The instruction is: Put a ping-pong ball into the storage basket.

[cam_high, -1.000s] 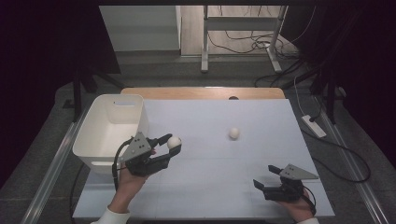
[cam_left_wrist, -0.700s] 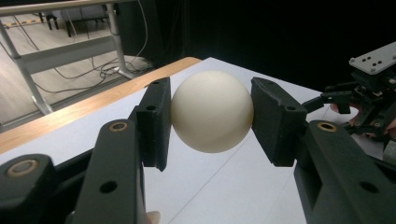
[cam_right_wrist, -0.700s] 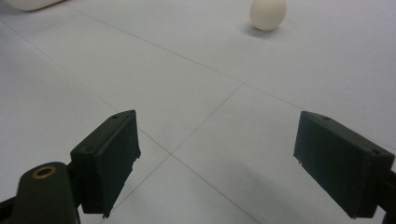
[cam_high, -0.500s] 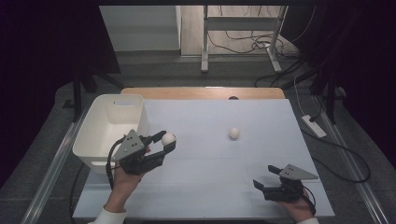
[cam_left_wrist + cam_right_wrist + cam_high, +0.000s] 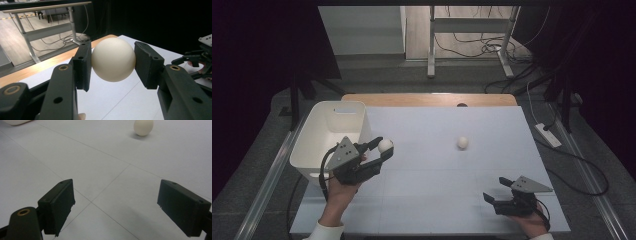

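- My left gripper [image 5: 382,150] is squeezing a white ball [image 5: 385,145] between its two pads, up in the air just beside the bin [image 5: 318,134] at the table's [image 5: 437,200] left edge.
- The ball is round and smooth. I think it could slip out if I tip or shake my hand, and then it would bounce and roll off the table.
- The ball is beside the bin's wall, not over the hole. If I let go now, I think it would land on the table.
- I could also bump the bin's rim and push the bin off the left edge.
- My right gripper [image 5: 498,196] is wide open with nothing in it, resting near the table's front right corner.
- Balls: two. One in my left gripper, and the other ball [image 5: 462,142] lying near the middle of the table.
- Bins: one.
- Grippers: two.
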A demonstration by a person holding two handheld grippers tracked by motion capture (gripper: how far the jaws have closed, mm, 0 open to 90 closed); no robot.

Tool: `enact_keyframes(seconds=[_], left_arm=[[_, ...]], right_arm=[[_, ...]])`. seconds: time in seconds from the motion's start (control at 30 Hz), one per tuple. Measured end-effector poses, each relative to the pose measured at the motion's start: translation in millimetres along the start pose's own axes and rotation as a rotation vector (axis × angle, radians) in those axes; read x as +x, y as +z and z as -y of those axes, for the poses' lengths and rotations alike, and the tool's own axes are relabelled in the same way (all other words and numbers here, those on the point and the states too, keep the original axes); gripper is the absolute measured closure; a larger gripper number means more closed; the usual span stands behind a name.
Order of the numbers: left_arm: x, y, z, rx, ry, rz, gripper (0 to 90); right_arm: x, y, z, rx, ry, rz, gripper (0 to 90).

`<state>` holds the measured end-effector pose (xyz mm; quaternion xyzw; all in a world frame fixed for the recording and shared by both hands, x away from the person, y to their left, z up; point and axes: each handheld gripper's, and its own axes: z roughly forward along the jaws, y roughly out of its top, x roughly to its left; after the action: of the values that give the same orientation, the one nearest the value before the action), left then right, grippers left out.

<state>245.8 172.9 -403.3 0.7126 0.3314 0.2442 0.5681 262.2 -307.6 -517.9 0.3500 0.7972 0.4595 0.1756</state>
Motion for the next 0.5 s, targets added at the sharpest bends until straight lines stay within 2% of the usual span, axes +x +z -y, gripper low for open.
enact_keyframes(seconds=[0.5], left_arm=[[12.0,-7.5,1.6,-0.006,-0.025,-0.040,50.9]], right_arm=[[-0.3,-0.4,0.1,0.003,0.000,0.004,14.0]])
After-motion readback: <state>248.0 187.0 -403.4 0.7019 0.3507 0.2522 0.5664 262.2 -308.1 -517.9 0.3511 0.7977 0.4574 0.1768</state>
